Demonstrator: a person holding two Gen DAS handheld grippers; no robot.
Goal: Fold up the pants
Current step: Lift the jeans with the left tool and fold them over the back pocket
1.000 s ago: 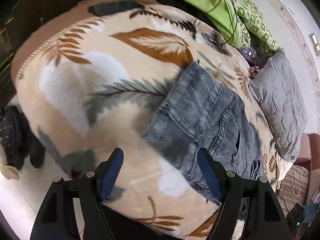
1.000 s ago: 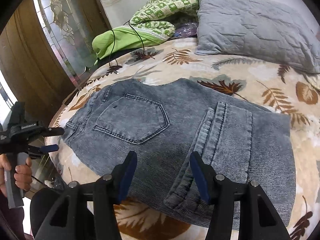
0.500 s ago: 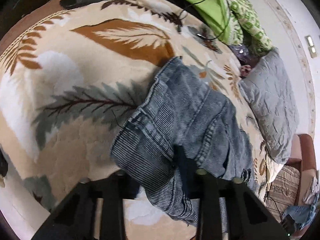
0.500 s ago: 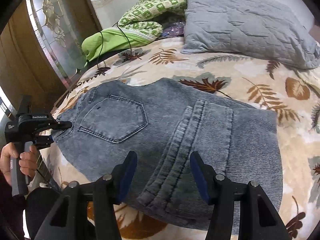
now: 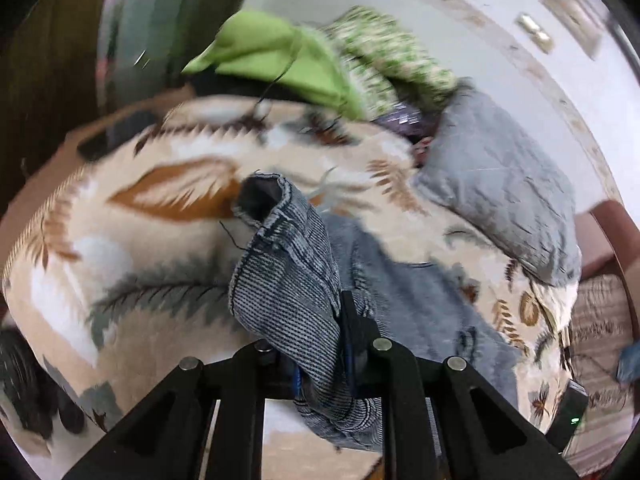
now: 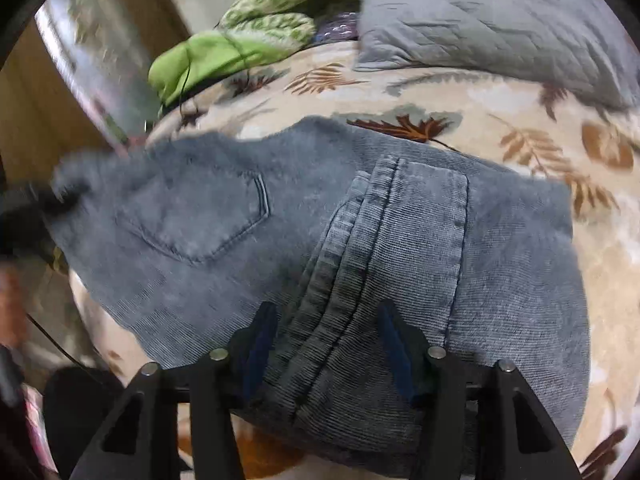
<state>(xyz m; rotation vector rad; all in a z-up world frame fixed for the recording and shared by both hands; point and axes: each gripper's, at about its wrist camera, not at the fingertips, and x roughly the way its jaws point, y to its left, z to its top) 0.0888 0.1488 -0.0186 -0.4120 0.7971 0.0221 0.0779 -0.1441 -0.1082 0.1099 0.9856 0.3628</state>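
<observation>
While the pants (image 6: pixel 360 248) lie on the bed (image 6: pixel 500 120), already folded at least once into a short thick stack, one further fold appears to be in progress. Left gripper (image 5: pixel 320 360): jaws closed narrow on a bunched corner of denim at the waistband end, lifted clear of the blanket, with the hem opening showing at 12 o'clock above the grip. Right gripper (image 6: pixel 326 344): jaws wide, straddling the doubled seam edge at the near side of the stack, fabric between them but not yet pinched as far as can be told. Back pocket (image 6: pixel 200 224): facing up, at 9 o'clock of the seam in the right view. Pillow (image 6: pixel 500 20): at 12 o'clock beyond the pants, well apart. Green cloth (image 6: pixel 208 60): at 11 o'clock, near the bed's edge. Remaining, by judgement: carry the lifted end over the stack, lay it flat, smooth.
</observation>
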